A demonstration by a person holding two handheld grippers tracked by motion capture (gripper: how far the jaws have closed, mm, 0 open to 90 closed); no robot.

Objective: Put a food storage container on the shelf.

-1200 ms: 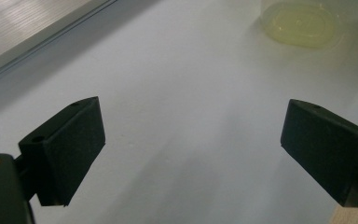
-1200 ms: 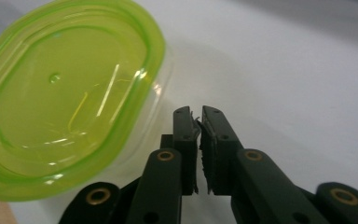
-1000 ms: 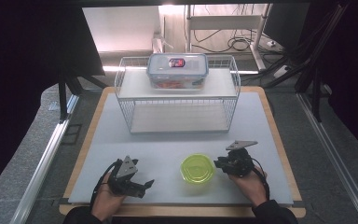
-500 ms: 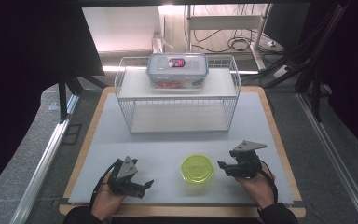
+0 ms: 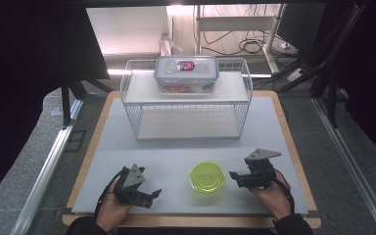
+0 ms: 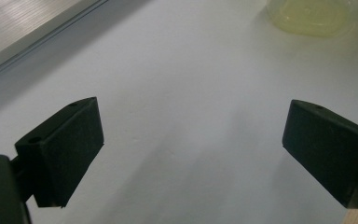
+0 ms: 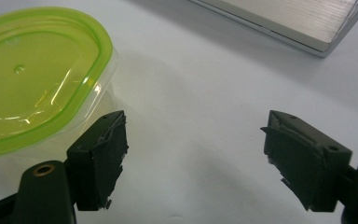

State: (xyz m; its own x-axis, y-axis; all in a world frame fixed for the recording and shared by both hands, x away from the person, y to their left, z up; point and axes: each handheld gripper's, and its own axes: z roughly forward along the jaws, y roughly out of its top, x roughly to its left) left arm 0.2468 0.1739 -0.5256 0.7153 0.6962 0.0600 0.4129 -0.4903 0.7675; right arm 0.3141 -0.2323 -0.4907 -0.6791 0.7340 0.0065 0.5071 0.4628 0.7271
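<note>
A small clear container with a yellow-green lid (image 5: 207, 176) stands on the white mat near the front edge, between the two hands. My right gripper (image 5: 235, 179) lies just to its right, apart from it. Its jaws have just been opening and nothing is between them. In the right gripper view the container (image 7: 32, 79) sits beside the left jaw, outside the gap of the gripper (image 7: 193, 158). My left gripper (image 5: 152, 197) rests open at the front left, well clear of the container. The left gripper view has its jaws (image 6: 191, 144) wide over bare mat, the container (image 6: 310, 16) far off.
A white wire rack (image 5: 186, 112) stands at the back of the mat. On its top shelf is a clear box with a blue-rimmed lid (image 5: 186, 73). The wooden board's edge (image 5: 191, 220) runs along the front. A metal rail (image 7: 284, 23) lies beyond the mat.
The right gripper has drawn back to the right, away from the green-lidded container, and its jaws have spread apart. The left gripper has stayed put.
</note>
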